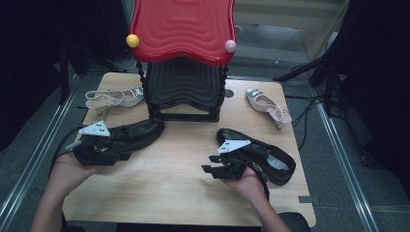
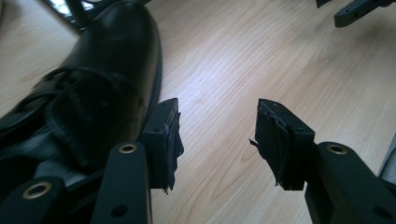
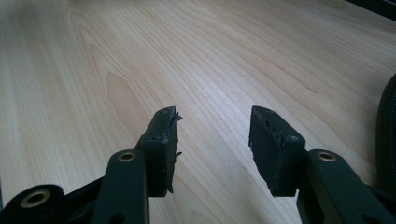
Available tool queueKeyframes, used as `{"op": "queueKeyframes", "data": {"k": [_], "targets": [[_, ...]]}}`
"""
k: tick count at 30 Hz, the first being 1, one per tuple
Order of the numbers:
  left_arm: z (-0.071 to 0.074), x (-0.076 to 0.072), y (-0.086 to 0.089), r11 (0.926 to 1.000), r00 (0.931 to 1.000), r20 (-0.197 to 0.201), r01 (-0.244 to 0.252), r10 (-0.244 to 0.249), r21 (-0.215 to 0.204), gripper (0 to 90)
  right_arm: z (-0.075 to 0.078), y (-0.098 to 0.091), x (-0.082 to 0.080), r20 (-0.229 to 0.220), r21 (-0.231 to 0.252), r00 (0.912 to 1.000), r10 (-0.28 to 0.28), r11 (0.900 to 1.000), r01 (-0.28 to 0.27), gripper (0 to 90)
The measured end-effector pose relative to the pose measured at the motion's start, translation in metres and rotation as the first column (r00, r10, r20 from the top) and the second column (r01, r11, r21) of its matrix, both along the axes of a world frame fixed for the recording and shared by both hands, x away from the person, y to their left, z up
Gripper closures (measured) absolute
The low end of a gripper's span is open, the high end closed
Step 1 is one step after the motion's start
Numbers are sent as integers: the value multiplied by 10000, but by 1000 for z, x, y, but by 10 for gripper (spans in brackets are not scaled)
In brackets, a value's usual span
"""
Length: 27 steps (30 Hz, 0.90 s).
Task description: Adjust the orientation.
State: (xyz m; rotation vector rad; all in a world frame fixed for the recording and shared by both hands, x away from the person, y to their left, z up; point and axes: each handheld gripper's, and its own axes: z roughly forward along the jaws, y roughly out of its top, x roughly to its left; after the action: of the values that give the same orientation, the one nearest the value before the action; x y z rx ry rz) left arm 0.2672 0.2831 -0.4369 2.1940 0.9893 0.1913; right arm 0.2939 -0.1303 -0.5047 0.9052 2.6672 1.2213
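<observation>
- On the far left of the wooden table (image 1: 169,179), a pale slingback heeled shoe (image 1: 113,98) lies on its side near the back corner, well apart from either gripper.
- Below it, the person's left hand (image 1: 72,166) holds the left gripper (image 2: 217,140) just beside a black lace-up shoe (image 1: 138,134). The shoe lies at an angle, its toe pointing towards the stool at the centre.
- In the left gripper view the jaws stand clearly apart with only bare wood between them; nothing is held. The black lace-up shoe (image 2: 107,79) sits outside the pad on the left of that view, right against it, though actual contact cannot be told.
- At the centre back, a stack of wavy plastic stools rests on the table: a black stool (image 1: 183,92) below, a red stool (image 1: 183,29) on top with a yellow ball (image 1: 132,40) and a pink ball (image 1: 230,46) at its front corners.
- Right of centre, the right hand (image 1: 246,183) holds the right gripper (image 3: 212,140) low over the table, its jaws pointing left across the open wood.
- The right gripper view shows those jaws parted to a middling gap, empty, with plain table surface between the pads.
- Just behind that gripper lies a second black shoe (image 1: 263,154), opening upward, close beside the hand; its dark edge (image 3: 387,135) appears at the right margin of the right gripper view.
- Far right at the back, another pale slingback heel (image 1: 268,106) lies alone near the table's edge.
</observation>
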Motion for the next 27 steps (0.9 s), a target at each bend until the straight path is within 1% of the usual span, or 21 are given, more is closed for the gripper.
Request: {"op": "queueKeyframes", "data": {"k": [3,5,6,7,8,10,13,14,15,16,19,21,23,25,27], "targets": [[4,-1,11,9997,9997,45,-250,250,-18,505,-1,1,0,30,-131,10000,49,9999,-48,519],[6,-2,18,9992,9992,22,-407,407,13,504,-1,1,0,20,-142,10000,59,9999,-58,514],[7,-2,23,9989,9989,-57,-464,464,28,503,-1,1,0,35,-162,10000,51,9999,-50,513],[7,-3,26,9982,9982,-30,-606,606,11,502,-2,1,0,32,-176,10000,72,9998,-72,511],[7,-3,30,9974,9974,-90,-717,716,-56,501,-2,1,0,26,-202,10000,81,9998,-80,508],[7,-3,38,9959,9958,-100,-908,908,28,495,-2,2,0,15,-280,9999,109,9995,-109,504],[1,1,48,9922,9921,-208,-1237,1240,160,490,-3,3,0,55,-343,9999,143,9993,-141,500],[-2,2,50,9898,9899,-172,-1399,1404,275,490,-4,3,0,36,-370,9998,181,9992,-180,497],[-6,5,52,9888,9887,-280,-1465,1472,283,490,-4,3,0,36,-370,9998,181,9992,-180,497],[-9,8,52,9894,9887,-418,-1434,1442,214,489,-4,4,0,16,-392,9999,153,9991,-152,496],[-20,18,47,9913,9899,-566,-1287,1300,269,490,-5,4,0,21,-404,9998,177,9990,-176,486],[-25,25,40,9919,9907,-583,-1207,1230,402,489,-5,5,0,2,-424,9999,146,9990,-145,460],[-30,31,34,9927,9919,-604,-1085,1116,525,489,-5,4,0,-27,-417,9999,138,9990,-139,460],[-33,37,27,9933,9920,-733,-984,1027,601,491,-5,3,-1,-53,-343,9999,126,9993,-128,459],[-37,42,22,9943,9934,-720,-846,892,648,496,-5,2,-1,-74,-295,10000,62,9995,-64,459]]}}
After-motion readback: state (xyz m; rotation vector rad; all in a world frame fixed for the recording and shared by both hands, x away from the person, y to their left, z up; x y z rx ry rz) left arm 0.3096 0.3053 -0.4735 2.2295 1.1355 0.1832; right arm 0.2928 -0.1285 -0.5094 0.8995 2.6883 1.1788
